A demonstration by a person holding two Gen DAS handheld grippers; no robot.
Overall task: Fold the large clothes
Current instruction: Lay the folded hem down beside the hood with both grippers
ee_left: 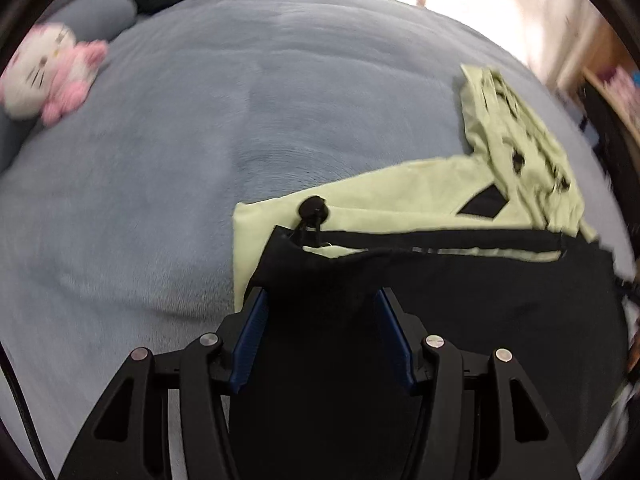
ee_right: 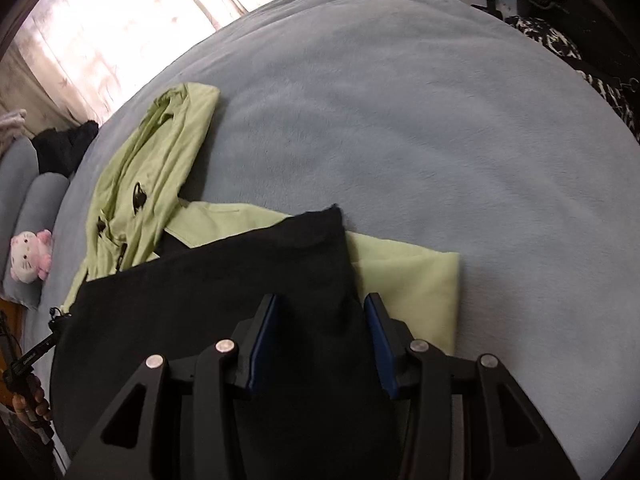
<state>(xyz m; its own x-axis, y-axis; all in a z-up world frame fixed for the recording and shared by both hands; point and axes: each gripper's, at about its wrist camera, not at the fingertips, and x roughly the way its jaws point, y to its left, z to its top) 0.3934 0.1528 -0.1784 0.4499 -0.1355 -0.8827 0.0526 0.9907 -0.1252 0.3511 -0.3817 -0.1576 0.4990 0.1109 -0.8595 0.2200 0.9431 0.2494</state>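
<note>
A light green jacket [ee_right: 168, 168] of smooth, matt woven cloth, its black lining [ee_right: 224, 280] soft and light-absorbing, lies ahead of the left gripper [ee_left: 320, 308] and the right gripper [ee_right: 320, 316], both of matt black plastic with blue ribbed pads [ee_left: 252, 340] and shiny metal pins [ee_left: 209, 339]. Beneath spreads a grey-blue bed cover [ee_right: 440, 128], plush and short-napped. Far left of the left gripper sits a fuzzy pink-and-white plush toy [ee_left: 44, 76].

Pale green and black on grey-blue

A pale green jacket with black lining [ee_right: 224, 288] is spread over a grey-blue plush blanket [ee_right: 420, 128]; a white-and-pink plush cat toy [ee_left: 44, 76] is seen; blue gripper pads [ee_left: 252, 336] are edged in black.
</note>
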